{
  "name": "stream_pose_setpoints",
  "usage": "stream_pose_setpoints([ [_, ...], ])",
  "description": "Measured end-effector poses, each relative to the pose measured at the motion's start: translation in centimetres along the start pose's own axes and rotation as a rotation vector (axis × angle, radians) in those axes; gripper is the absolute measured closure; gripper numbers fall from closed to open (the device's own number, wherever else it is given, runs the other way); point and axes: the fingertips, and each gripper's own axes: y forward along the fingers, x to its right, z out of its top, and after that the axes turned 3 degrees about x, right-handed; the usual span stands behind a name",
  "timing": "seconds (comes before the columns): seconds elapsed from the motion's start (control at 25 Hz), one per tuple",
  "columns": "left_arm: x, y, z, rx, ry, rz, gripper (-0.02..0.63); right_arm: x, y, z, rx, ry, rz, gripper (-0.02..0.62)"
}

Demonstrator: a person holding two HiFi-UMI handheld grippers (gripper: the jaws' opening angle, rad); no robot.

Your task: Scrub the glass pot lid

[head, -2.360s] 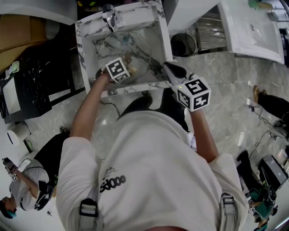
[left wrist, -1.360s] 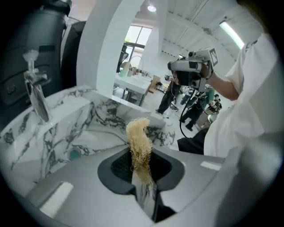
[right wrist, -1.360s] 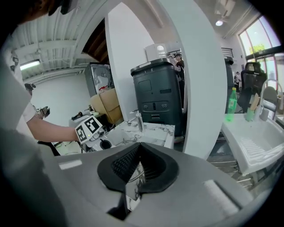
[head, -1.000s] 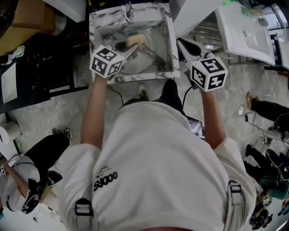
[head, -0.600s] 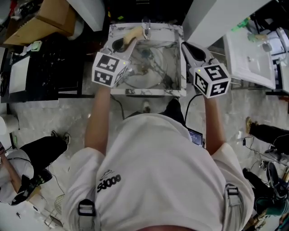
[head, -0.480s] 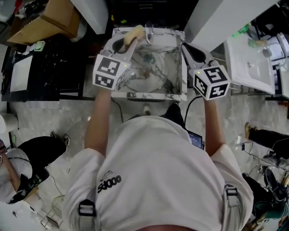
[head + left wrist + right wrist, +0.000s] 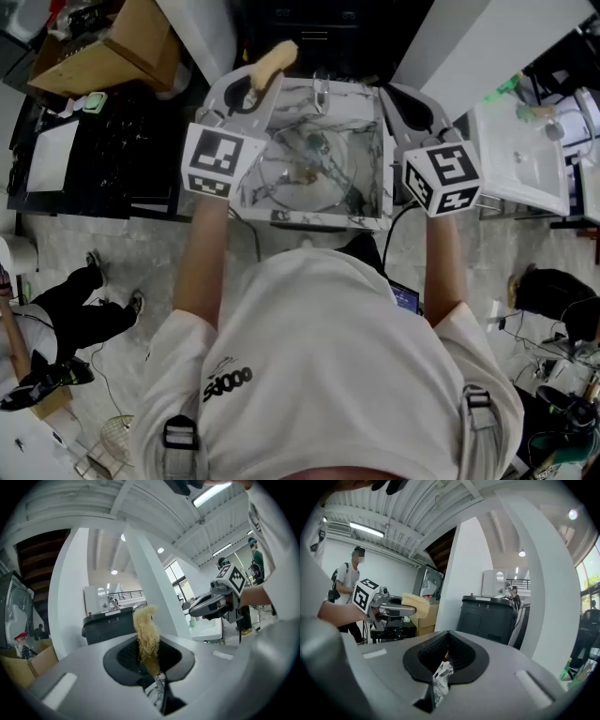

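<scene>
Glass pot lid [image 7: 302,173] lies in the sink [image 7: 319,222], below and between your two tools. Your left hand-held gripper [image 7: 151,665] is clenched on a yellow sponge [image 7: 146,630], up clear of the lid. Your right hand-held gripper [image 7: 440,665] is clenched on nothing, over the sink's right rim.
</scene>
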Motion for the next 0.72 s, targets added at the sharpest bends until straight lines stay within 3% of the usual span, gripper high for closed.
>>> stream_pose_setpoints([
  [0.32,-1.1,0.1,2.4,0.063,-0.006,0.010,0.554,0.3,0.4,2.9,0.050,-0.029,-0.026,0.594],
  [0.72,-0.5,0.8,2.2,0.063,-0.010,-0.006,0.554,0.8,0.4,2.3,0.028,-0.045,-0.035,0.594],
])
